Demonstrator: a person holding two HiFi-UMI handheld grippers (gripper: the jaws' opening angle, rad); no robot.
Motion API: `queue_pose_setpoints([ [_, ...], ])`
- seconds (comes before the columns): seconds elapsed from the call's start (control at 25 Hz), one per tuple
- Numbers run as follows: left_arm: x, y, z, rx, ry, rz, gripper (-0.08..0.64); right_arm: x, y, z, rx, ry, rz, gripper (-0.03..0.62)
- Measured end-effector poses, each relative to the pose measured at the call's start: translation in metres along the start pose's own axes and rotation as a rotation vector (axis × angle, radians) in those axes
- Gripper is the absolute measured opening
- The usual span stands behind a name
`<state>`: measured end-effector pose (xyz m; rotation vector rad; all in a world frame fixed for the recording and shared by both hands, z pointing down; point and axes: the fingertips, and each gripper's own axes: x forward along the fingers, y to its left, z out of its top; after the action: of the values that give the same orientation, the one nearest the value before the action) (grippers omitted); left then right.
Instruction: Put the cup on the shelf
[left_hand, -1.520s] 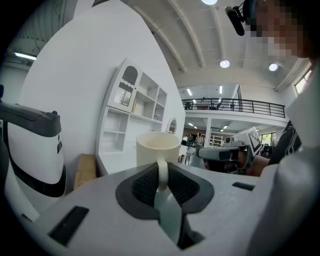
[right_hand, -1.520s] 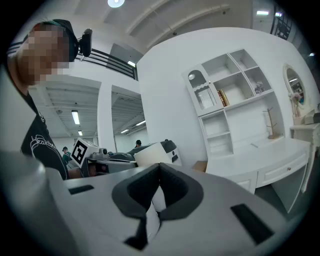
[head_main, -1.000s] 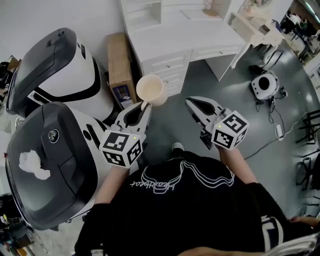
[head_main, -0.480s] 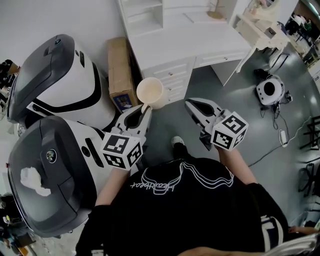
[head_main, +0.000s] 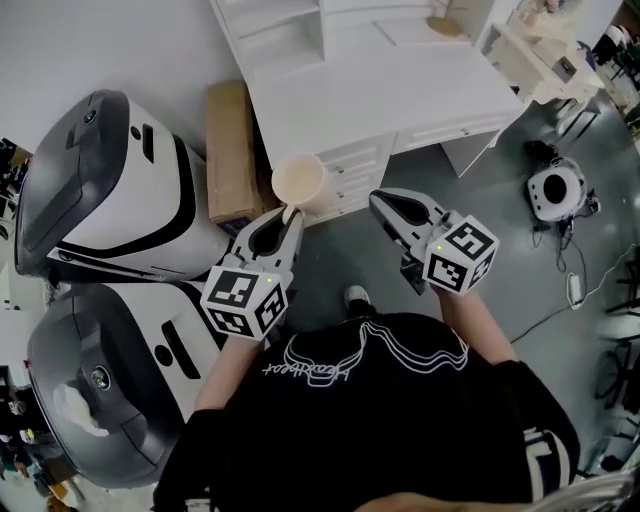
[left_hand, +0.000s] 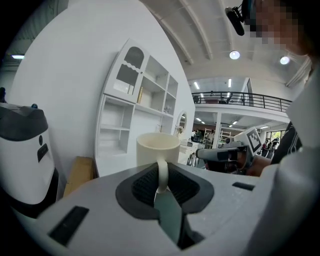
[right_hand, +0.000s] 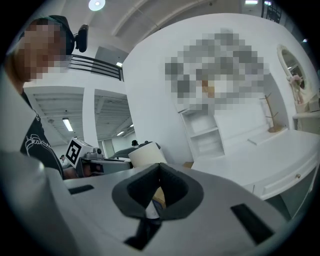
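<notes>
Far left in the head view we note two large grey-and-white machines (head_main: 105, 205), one behind the other along the wall. A cardboard box (head_main: 228, 150) lies on the floor (head_main: 500, 270) between the farther machine and the white desk (head_main: 400, 95). A white shelf unit (head_main: 270, 30) with open compartments rises at the desk's back left. Next comes the left tool (head_main: 289, 213), pointing toward the desk's drawer front. In its own view we see its jaws drawn narrow and clamped on the handle (left_hand: 162, 175) of the cream cup (head_main: 299, 183). The cup sits upright, mouth up, just past the jaw tips. It is carried in the air in front of the desk's left drawers, on no shelf or surface, with the shelf unit well behind it. Just right of it, apart from the cup, the right tool (head_main: 378, 203) points the same way at about the same height. In its own view the pads meet at the tips and we see nothing gripped between them. Below both tools we see the person's black shirt and one shoe (head_main: 355, 296). Far right, a round white device (head_main: 556, 190) rests on the floor beside the desk.
</notes>
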<state>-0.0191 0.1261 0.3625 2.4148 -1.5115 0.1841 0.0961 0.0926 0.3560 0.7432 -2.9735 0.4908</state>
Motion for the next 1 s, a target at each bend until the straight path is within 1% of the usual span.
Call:
queue_pose_setpoints([
  [0.16,0.046,0.01,0.014,-0.004,0.007,0.017,0.051,0.015,-0.044,0.018,0.002,0.002,0.019,0.006],
  [0.28,0.073,0.017,0.023,-0.004,0.003,0.028,0.051,0.026,-0.068,0.031,-0.008,-0.003,0.037,0.006],
  [0.44,0.099,0.024,0.03,-0.009,0.015,0.051,0.051,0.033,-0.088,0.04,-0.022,0.004,0.064,0.006],
  [0.64,0.121,0.035,0.04,-0.001,0.007,0.058,0.051,0.043,-0.12,0.051,-0.016,-0.008,0.042,0.006],
  [1.0,0.158,0.07,0.051,-0.01,0.001,0.056,0.051,0.082,-0.154,0.053,-0.032,0.028,0.045,0.006],
])
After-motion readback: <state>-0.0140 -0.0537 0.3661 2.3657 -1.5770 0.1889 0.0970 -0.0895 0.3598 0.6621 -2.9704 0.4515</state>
